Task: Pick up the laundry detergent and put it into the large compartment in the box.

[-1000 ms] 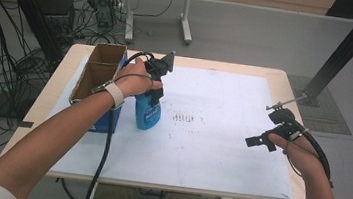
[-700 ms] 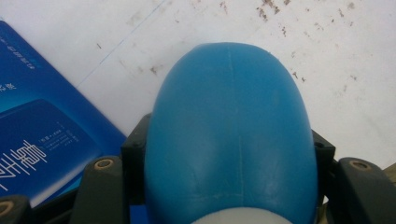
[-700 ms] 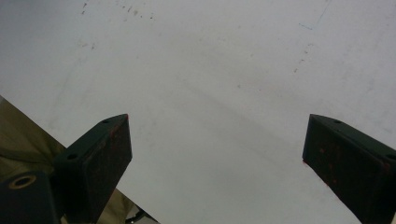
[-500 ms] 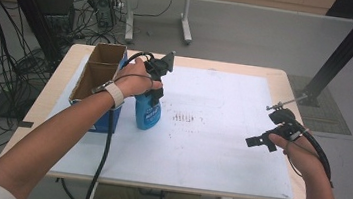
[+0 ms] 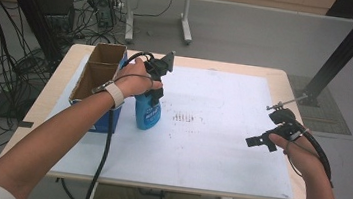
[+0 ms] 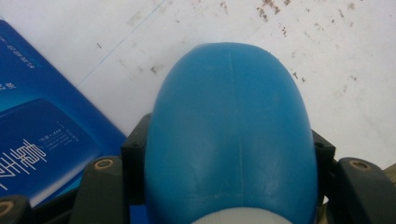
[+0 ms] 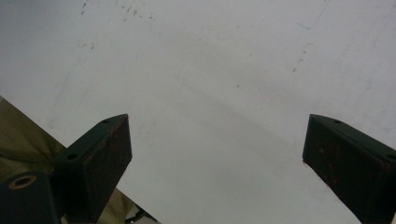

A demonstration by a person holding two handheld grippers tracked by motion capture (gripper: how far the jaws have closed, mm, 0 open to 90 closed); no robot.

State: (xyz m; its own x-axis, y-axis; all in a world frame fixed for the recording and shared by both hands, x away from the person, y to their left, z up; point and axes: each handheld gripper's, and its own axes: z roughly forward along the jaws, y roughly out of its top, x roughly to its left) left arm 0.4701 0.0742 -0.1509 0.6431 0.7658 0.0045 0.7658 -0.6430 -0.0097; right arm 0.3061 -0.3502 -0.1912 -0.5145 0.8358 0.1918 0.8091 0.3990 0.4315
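Left claw (image 5: pixel 156 93) pinches the blue bottle (image 5: pixel 146 113) at its top, from above; bottle stands upright on the white sheet (image 5: pixel 211 133) of the bench (image 5: pixel 278 76), just beside the blue cardboard box (image 5: pixel 97 78). High view: hand covers the bottle top. Left gripper view: blue shoulder (image 6: pixel 231 135) between both jaws, white neck cut off at the bottom edge, box print partly legible. Right claw (image 5: pixel 259 140) spread, holding nothing, over the sheet near the bench's right edge.
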